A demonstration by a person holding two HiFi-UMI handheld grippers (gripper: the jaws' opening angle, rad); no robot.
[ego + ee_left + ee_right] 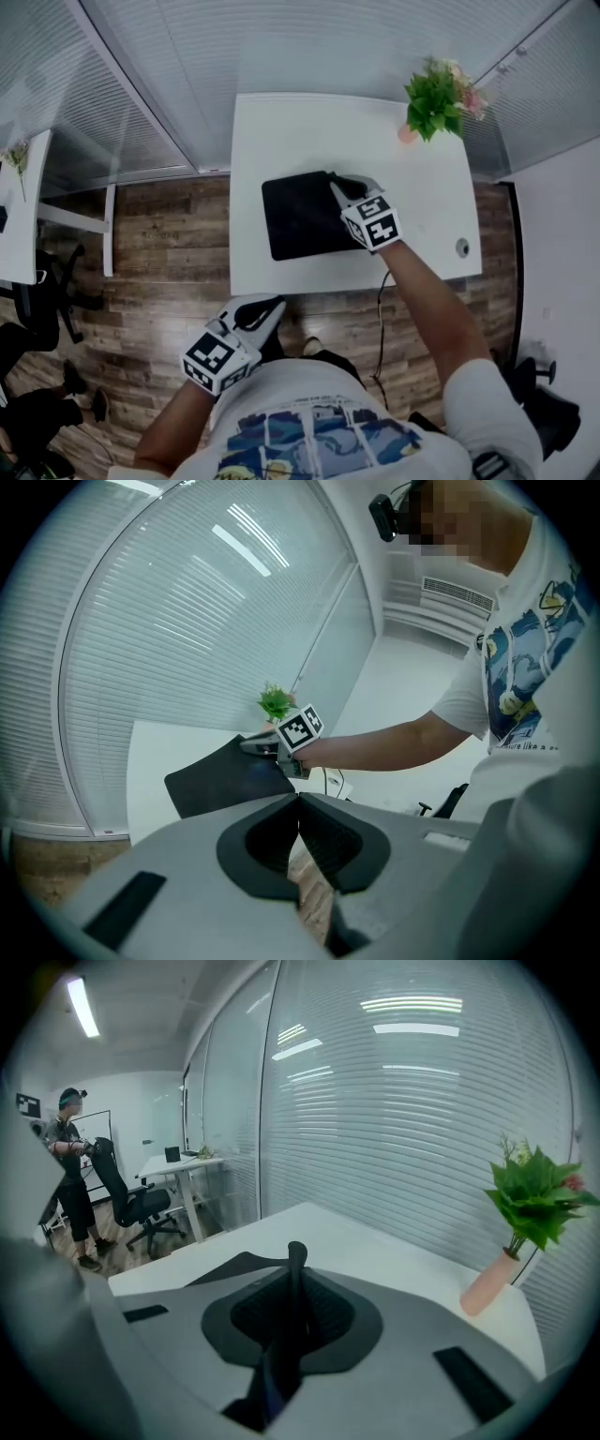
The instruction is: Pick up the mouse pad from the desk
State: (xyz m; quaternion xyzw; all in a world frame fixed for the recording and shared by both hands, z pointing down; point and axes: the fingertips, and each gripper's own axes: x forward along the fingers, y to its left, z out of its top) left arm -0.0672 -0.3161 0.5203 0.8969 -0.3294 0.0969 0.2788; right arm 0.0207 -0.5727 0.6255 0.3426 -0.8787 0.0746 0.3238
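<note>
Only the right gripper view shows the mouse pad's (296,1252) thin edge pinched between the right gripper's (339,189) jaws; the left gripper's (267,308) jaws meet, empty, beside the worktop (281,131).

**Counts of things around an office desk**

2 white desks: the main desk (309,131) and a side desk (19,216). 1 black mouse pad (300,220). 1 pink vase (409,134) with 1 green plant (436,94). 2 handheld grippers: the left gripper (262,307) and the right gripper (337,185). In the right gripper view, 1 office chair (131,1202) and 1 background person (70,1180) standing.
</note>
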